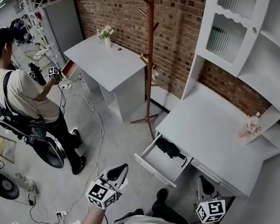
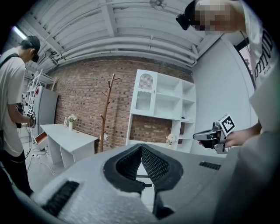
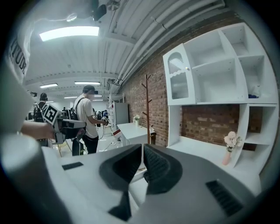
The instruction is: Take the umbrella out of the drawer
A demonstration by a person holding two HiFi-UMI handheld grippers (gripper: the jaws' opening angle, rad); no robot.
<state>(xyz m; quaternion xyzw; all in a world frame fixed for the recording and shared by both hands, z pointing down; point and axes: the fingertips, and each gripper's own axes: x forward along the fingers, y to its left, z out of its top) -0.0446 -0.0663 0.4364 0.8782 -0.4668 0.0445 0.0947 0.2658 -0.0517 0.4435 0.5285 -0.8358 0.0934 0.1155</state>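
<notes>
The black folded umbrella lies in the open white drawer of the desk. My left gripper hovers over the floor, short of the drawer's front and to its left. Seen in its own view, my left gripper has its jaws touching at the tips with nothing between them. My right gripper hangs in front of the desk, to the right of the drawer. In the right gripper view my right gripper is shut and empty too. Each gripper shows in the other's view, the right gripper and the left gripper.
A white hutch stands on the desk, with a small flower vase near its right end. A wooden coat stand and a second white table lie beyond. Another person stands at left among floor cables.
</notes>
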